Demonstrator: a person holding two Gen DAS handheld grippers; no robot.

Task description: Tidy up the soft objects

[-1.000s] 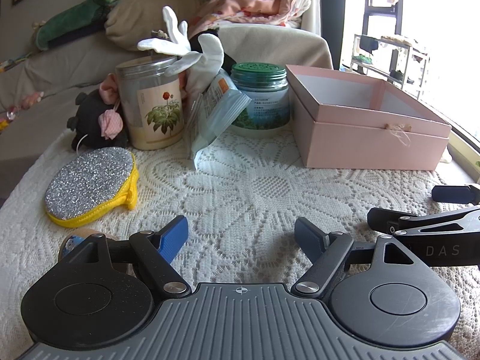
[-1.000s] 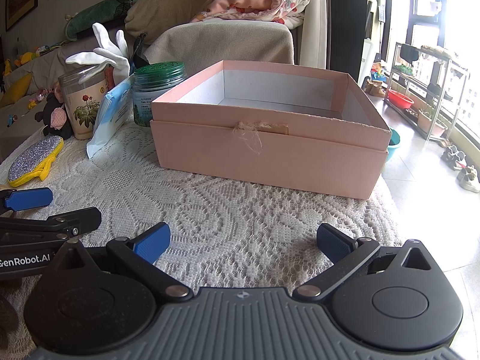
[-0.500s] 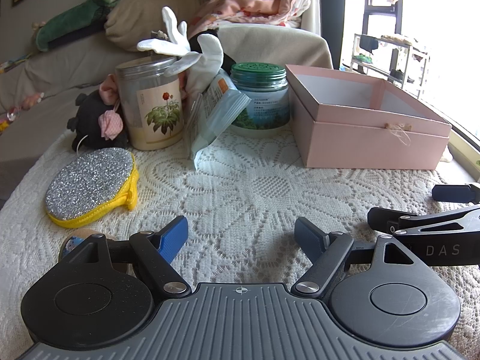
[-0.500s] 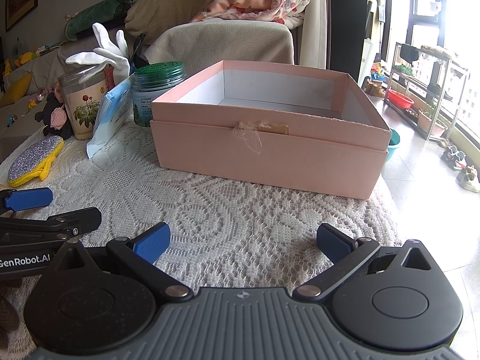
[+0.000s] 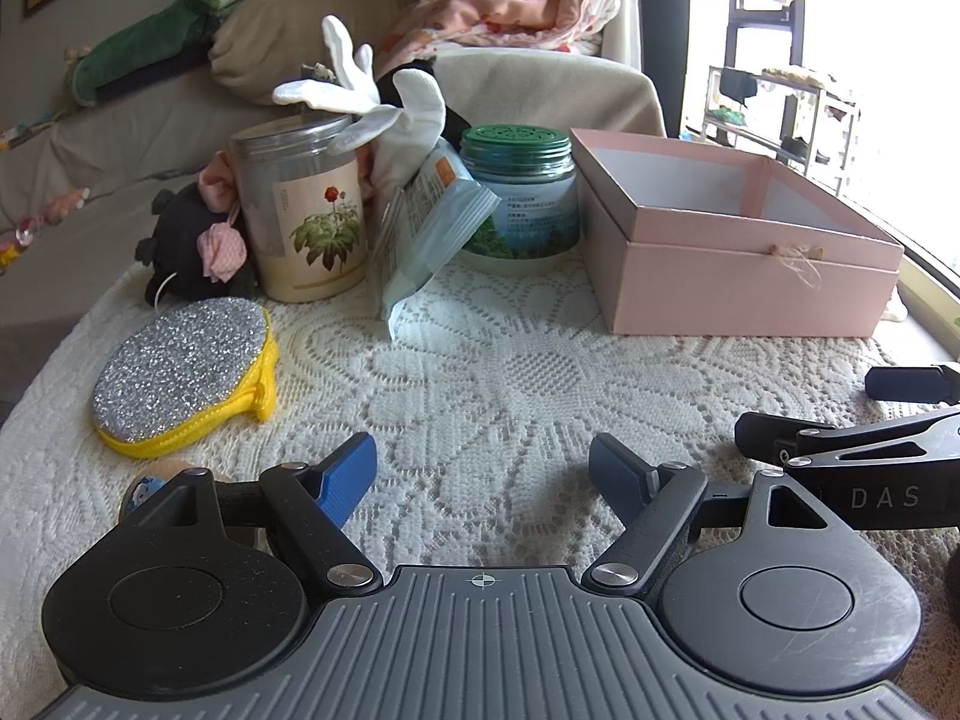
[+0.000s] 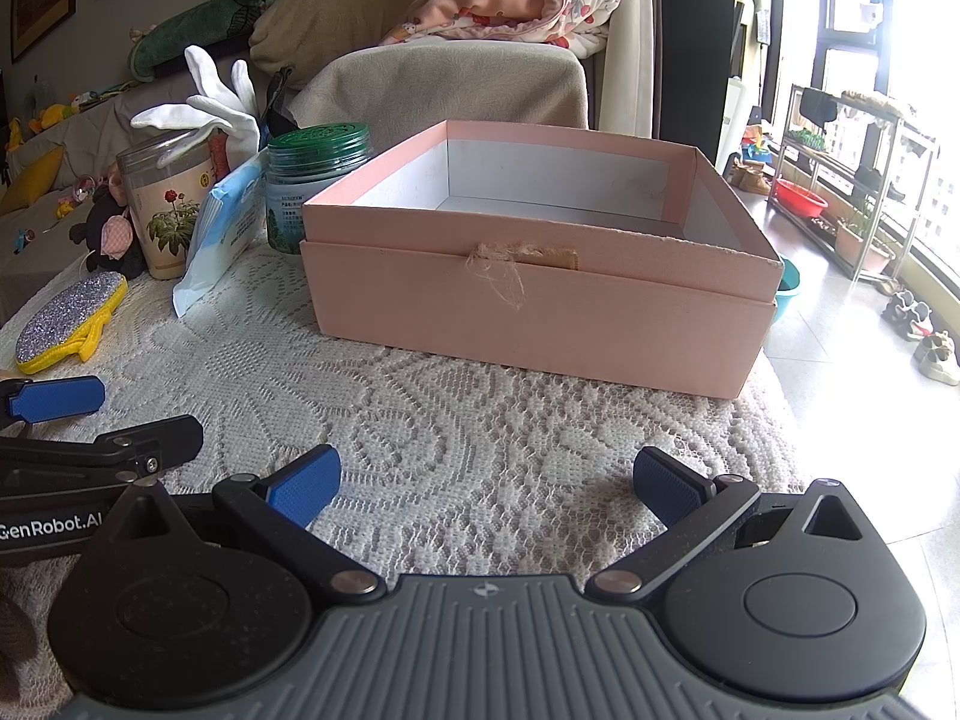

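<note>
Both of my grippers rest low over the white lace-covered worktop (image 6: 480,420), side by side. The left gripper (image 5: 483,471) has its blue-padded fingers spread apart and grasps nothing; the right gripper (image 6: 486,480) is likewise released and empty. The open pink cardboard box (image 6: 540,312) stands directly ahead of my right gripper, and what I can see of its interior is bare, so I judge that no sorting has been done. The soft items remain outside it, to its left: a silver glitter pouch with yellow trim (image 5: 183,375) lying flat, a black plush toy with pink ears (image 5: 192,243) beside the floral-labelled jar (image 5: 303,210), white cloth gloves (image 5: 366,99) draped on that jar, and a pale blue wipes packet (image 5: 423,231) leaning against the green-lidded jar (image 5: 519,198). All collecting is still outstanding.
</note>
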